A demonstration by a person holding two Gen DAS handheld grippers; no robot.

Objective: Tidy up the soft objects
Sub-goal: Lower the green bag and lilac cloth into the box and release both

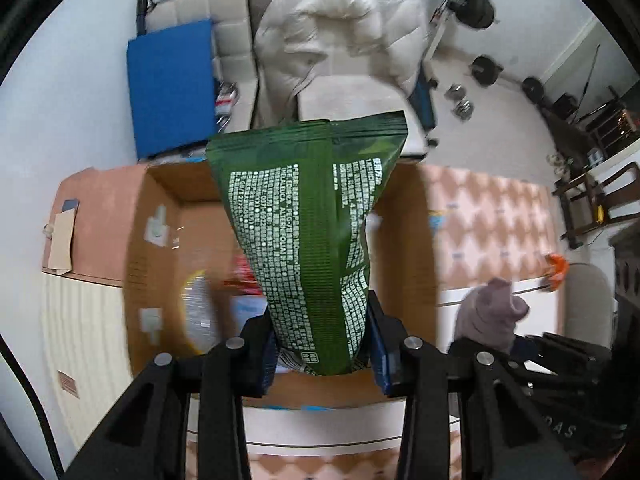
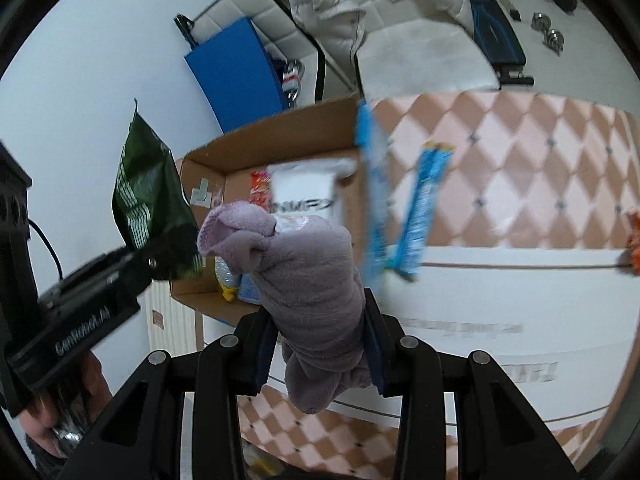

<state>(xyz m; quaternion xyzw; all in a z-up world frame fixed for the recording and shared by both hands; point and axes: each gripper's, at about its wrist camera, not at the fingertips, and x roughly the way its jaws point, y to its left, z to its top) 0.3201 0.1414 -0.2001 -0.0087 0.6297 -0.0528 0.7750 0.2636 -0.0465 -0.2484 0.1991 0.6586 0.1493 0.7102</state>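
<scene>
My left gripper (image 1: pixel 322 344) is shut on a green pouch (image 1: pixel 308 240) with white print and holds it upright above the open cardboard box (image 1: pixel 144 216). The pouch also shows at the left of the right wrist view (image 2: pixel 148 192). My right gripper (image 2: pixel 318 340) is shut on a rolled lilac fleece cloth (image 2: pixel 304 276), held in front of the box (image 2: pixel 280 136). The cloth shows at the right of the left wrist view (image 1: pixel 488 316). Inside the box lie a white packet (image 2: pixel 304 192) and several other colourful packets.
The box stands on a table with a pink diamond-pattern cover (image 2: pixel 520 152). A blue snack bar wrapper (image 2: pixel 424 208) lies to the right of the box, an orange item (image 2: pixel 634 240) further right. Behind are a blue mat (image 1: pixel 168 84), a white duvet (image 1: pixel 340 32) and weights on the floor.
</scene>
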